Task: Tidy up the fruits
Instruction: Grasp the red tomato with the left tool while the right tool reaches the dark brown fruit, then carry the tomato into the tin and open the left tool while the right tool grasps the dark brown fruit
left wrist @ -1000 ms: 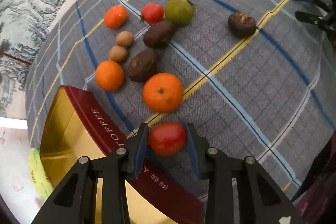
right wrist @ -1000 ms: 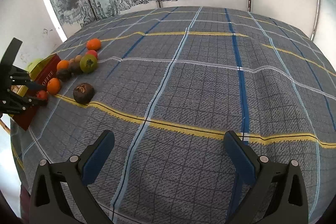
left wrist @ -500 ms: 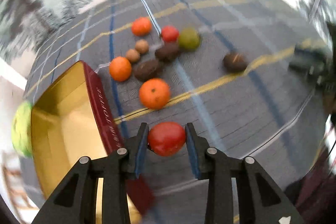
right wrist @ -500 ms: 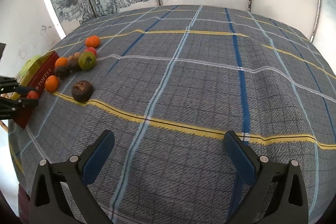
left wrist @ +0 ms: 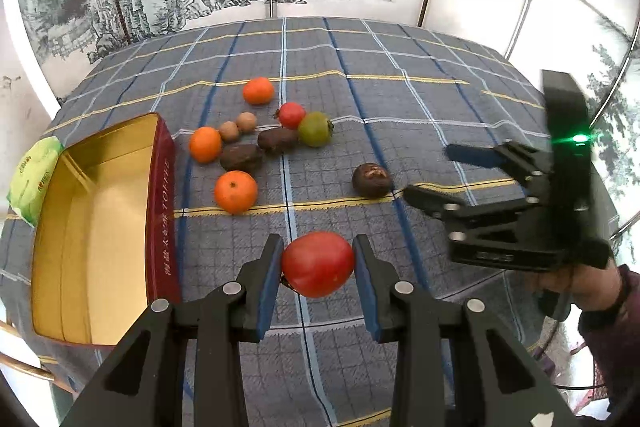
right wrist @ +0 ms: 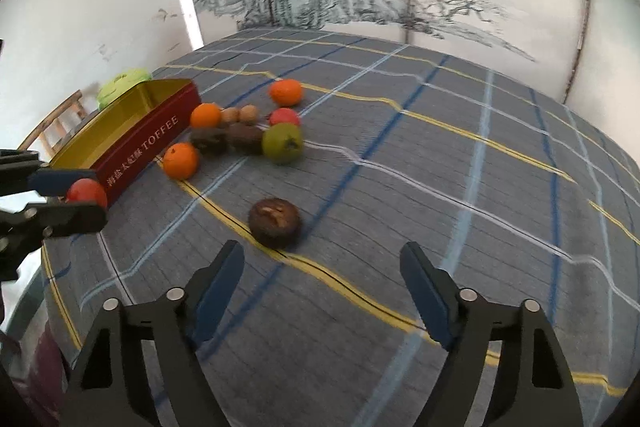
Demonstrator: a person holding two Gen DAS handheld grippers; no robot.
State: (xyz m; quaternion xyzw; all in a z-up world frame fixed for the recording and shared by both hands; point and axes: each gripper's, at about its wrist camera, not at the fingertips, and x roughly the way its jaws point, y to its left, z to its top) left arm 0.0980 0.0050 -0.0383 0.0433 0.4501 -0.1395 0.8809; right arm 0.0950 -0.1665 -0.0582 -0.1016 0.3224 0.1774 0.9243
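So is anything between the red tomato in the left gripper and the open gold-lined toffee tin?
Nothing visible. The left gripper holds the round red tomato beside the rectangular red toffee tin, whose open gold interior looks empty. Only bare plaid tablecloth lies between; the nearest orange sits farther back.

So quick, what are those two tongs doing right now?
Left tongs: closed on the red tomato.
Right tongs: open, holding nothing.

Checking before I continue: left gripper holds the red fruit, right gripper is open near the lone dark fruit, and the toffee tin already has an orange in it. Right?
Not quite. The left wrist view shows the toffee tin empty; the rest stands.
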